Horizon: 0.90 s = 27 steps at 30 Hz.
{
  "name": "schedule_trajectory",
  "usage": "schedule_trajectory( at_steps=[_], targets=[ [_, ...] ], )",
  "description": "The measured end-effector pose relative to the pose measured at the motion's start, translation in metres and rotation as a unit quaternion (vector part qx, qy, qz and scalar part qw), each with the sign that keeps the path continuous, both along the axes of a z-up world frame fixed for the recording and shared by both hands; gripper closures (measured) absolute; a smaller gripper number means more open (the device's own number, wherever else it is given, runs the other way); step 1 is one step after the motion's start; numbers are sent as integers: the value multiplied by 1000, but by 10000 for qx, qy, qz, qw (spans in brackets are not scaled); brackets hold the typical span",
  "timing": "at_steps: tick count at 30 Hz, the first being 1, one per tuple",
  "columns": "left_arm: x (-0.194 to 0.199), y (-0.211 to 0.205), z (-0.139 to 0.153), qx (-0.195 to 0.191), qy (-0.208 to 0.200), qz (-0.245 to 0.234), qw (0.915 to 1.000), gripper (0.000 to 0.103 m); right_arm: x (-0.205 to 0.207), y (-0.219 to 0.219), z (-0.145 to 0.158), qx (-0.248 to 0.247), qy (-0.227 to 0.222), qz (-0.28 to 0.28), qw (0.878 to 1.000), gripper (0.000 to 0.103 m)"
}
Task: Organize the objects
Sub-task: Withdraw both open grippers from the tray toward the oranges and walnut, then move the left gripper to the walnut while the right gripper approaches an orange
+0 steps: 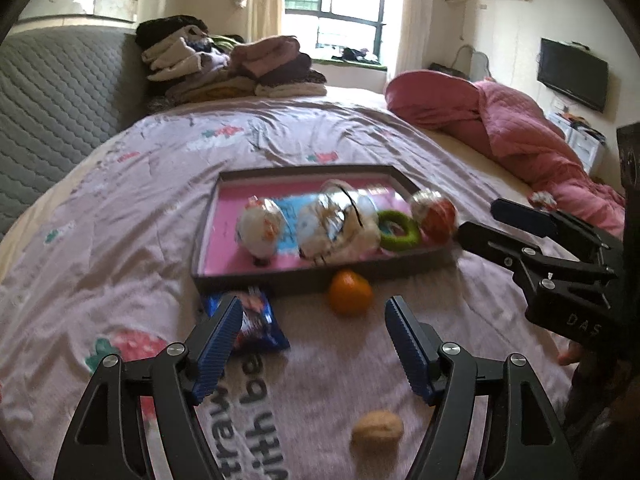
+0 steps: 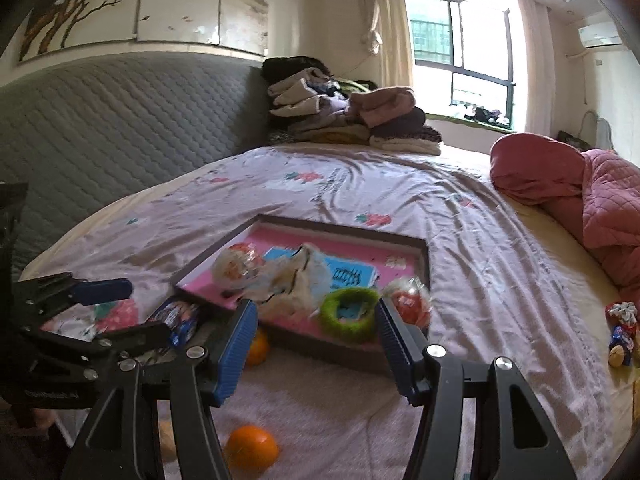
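Note:
A dark-framed tray (image 1: 400,267) with a pink floor lies on the bed. In it are two white wrapped packets (image 1: 262,228), a green ring (image 1: 398,230) and a red wrapped ball (image 1: 434,216). Just in front of the tray lie an orange (image 1: 350,292) and a blue snack packet (image 1: 258,320); a brown nut-like lump (image 1: 378,430) lies nearer. My left gripper (image 1: 314,344) hovers open over the sheet, empty. My right gripper (image 2: 316,348) is open and empty too, facing the green ring (image 2: 350,314) over the tray's near rim (image 2: 344,350). A second orange (image 2: 252,446) lies below it.
Folded clothes (image 1: 224,68) are stacked at the far side by the grey quilted headboard (image 1: 52,112). A pink quilt (image 1: 500,120) is bunched at the right. Small wrapped snacks (image 2: 622,332) lie near the bed's right edge. The flowered sheet (image 1: 120,220) left of the tray is bare.

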<state>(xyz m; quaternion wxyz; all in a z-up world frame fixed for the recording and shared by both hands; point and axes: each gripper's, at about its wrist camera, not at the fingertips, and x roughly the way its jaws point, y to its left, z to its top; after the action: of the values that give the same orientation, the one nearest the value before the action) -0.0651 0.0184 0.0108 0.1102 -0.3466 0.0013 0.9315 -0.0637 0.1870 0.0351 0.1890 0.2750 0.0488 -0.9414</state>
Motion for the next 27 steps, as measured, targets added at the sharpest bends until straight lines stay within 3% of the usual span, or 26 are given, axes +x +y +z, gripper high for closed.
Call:
schedule_trajectory(
  at_steps=[11, 27],
  targets=[
    [20, 8, -19, -137, -207, -129, 9996, 28, 43, -15, -19, 431, -189, 388, 9981, 43],
    [34, 12, -46, -129, -677, -350, 9970, 28, 41, -15, -49, 549, -940, 476, 9929, 43]
  ],
)
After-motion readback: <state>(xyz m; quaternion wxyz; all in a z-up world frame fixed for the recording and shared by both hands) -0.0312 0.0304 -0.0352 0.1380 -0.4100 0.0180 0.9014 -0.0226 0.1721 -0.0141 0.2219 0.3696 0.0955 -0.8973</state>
